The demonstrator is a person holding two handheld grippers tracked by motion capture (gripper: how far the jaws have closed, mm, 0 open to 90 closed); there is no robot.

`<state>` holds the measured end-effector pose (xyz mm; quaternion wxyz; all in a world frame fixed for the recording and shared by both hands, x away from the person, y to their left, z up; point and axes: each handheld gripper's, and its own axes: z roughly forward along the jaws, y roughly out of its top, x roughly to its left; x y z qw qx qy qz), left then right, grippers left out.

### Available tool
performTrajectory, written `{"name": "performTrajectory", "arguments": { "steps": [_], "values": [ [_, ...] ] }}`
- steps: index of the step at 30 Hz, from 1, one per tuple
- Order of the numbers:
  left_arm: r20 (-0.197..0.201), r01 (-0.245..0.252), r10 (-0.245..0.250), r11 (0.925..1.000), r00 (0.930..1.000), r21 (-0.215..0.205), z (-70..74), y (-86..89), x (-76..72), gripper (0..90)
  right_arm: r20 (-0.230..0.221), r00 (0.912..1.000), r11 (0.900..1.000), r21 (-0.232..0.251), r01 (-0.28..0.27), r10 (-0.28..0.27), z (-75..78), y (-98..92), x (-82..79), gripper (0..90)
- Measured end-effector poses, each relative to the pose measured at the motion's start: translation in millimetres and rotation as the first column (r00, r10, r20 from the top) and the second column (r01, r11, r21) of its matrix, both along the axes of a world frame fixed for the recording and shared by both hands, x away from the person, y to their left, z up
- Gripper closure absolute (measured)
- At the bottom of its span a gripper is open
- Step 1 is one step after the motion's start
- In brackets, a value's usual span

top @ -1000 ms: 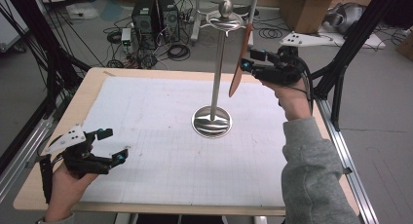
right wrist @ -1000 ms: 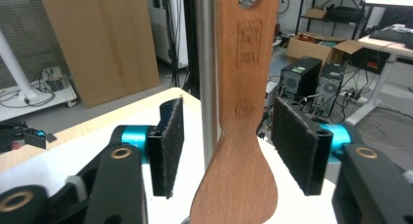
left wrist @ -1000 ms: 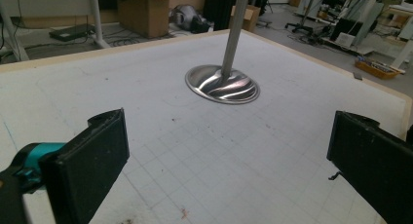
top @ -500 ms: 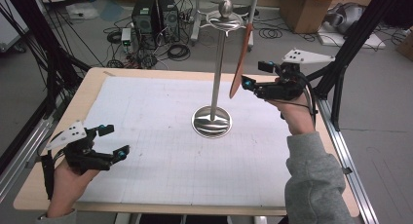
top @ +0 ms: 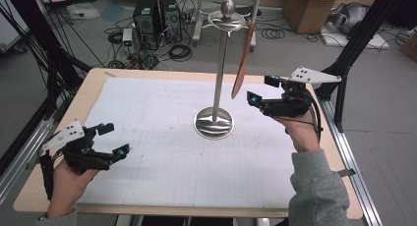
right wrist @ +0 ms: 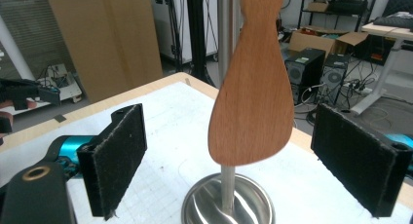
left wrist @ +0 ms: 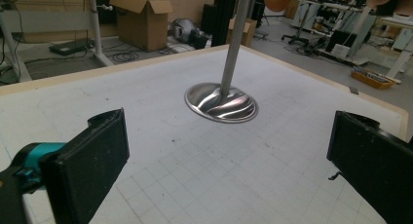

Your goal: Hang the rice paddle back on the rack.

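**Right tool lets go of the hung spatula**

Right tool (top: 257, 91) has just been opening; its jaws now stand spread, clear of the wooden spatula (right wrist: 253, 104), which hangs between them from the top of the metal stand (top: 214, 123) mid-surface. The hanging step looks done. Next, I judge, it should back straight away without brushing the blade. Left tool (top: 114, 139) rests spread and empty over the surface (top: 162, 182).

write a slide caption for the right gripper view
Open tongs face a wooden spatula hanging on a steel stand.
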<state>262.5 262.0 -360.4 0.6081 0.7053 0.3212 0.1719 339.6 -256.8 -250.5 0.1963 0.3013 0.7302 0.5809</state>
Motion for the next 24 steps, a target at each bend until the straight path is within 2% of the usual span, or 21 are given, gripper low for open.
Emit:
{"name": "performTrajectory", "arguments": {
  "steps": [6,11,17,24],
  "values": [
    [-0.004,0.005,-0.005,1.0000,1.0000,-0.002,-0.9,-1.9,1.2,2.1,-0.002,0.9999,1.000,-0.020,0.012,-0.012,-12.8,-5.2,-5.3,11.9],
    [0.003,0.012,-0.012,0.9999,0.9999,-0.007,-0.1,-3.9,0.9,2.1,0.012,0.9997,1.000,0.000,0.019,-0.019,-24.7,-10.8,-13.1,11.7],
    [0.014,-0.011,0.011,0.9997,0.9998,-0.020,-1.1,-4.9,-1.0,2.0,0.012,0.9995,1.000,0.002,0.029,-0.029,-35.7,-16.5,-21.3,11.7],
    [0.018,-0.001,0.001,0.9998,0.9998,-0.022,-0.8,-8.4,-2.6,2.0,0.006,0.9989,0.999,0.000,0.046,-0.046,-50.4,-24.4,-29.3,11.7]
  ]
}}
